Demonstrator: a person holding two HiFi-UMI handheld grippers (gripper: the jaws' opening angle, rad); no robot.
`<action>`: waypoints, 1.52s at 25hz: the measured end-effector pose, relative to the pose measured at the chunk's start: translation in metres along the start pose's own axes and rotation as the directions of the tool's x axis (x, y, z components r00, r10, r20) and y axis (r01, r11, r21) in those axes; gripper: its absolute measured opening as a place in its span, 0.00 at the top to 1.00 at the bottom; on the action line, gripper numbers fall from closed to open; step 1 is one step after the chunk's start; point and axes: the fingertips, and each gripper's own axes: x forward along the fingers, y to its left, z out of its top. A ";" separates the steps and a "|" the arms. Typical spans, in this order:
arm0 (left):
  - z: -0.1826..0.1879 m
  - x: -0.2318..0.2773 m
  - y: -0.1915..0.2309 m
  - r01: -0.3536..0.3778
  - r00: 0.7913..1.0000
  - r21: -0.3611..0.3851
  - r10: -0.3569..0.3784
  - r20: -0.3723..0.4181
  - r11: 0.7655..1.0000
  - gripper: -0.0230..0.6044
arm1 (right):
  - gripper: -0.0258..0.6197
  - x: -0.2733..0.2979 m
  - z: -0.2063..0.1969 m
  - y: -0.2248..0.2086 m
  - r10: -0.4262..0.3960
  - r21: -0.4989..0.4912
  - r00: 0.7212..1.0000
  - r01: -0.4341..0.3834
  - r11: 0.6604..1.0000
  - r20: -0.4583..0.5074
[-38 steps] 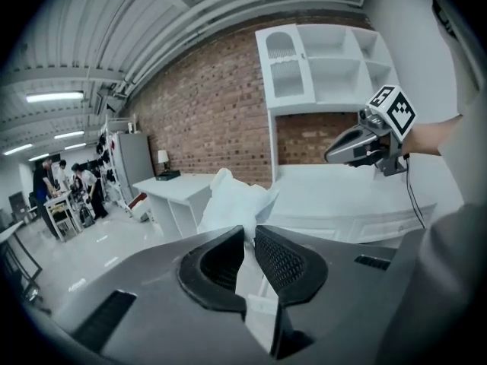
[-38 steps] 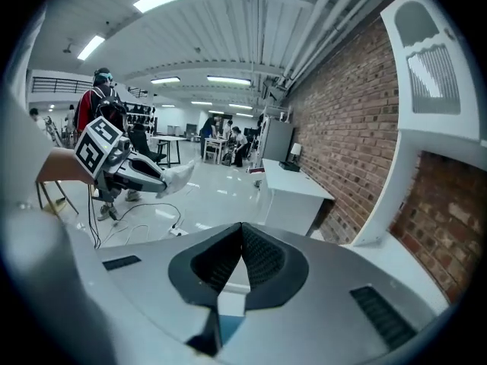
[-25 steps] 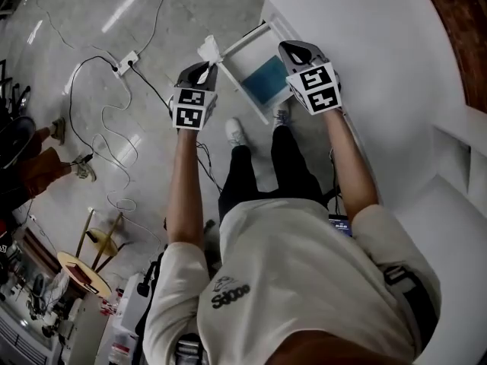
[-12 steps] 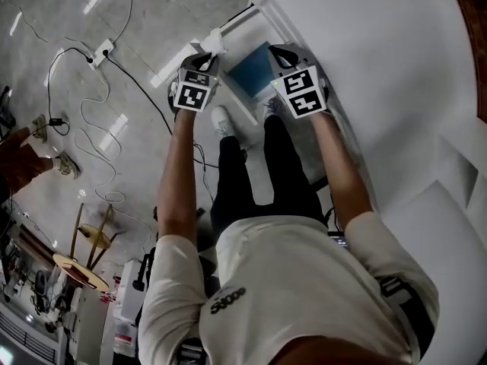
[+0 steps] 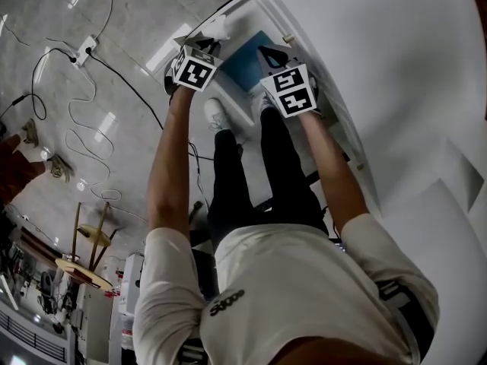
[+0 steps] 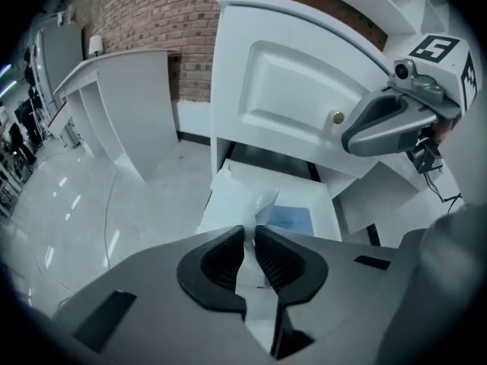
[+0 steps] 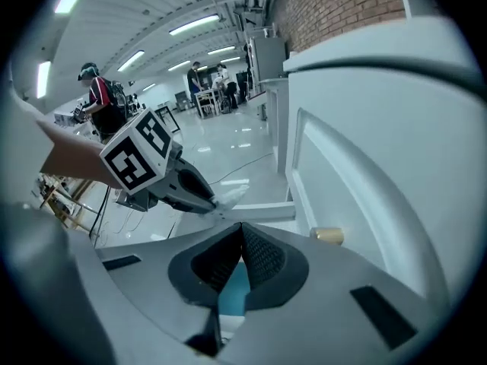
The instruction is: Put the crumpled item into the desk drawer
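Now the left gripper (image 6: 249,236) has its jaws nearly together, pinching the crumpled white tissue-like item (image 6: 257,204). The item sticks out past the tips toward 12 o'clock, over the left side of the open white desk drawer (image 6: 326,210) with its flat blue sheet (image 6: 290,219). At 4 o'clock of it in the head view, the right gripper (image 7: 240,233) has its jaws closed on nothing.

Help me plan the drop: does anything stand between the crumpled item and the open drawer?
Nothing visible does. The left tool is shut on the crumpled item at the open drawer's left edge; a blue sheet lies inside. The right tool, shut and empty, hangs to the right, apart from it.
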 end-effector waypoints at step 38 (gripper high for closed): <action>-0.040 0.169 0.041 -0.083 0.979 -0.790 0.199 0.049 0.607 0.83 | 0.95 0.089 -0.141 -0.032 0.020 0.059 0.982 -0.009 0.998 -0.190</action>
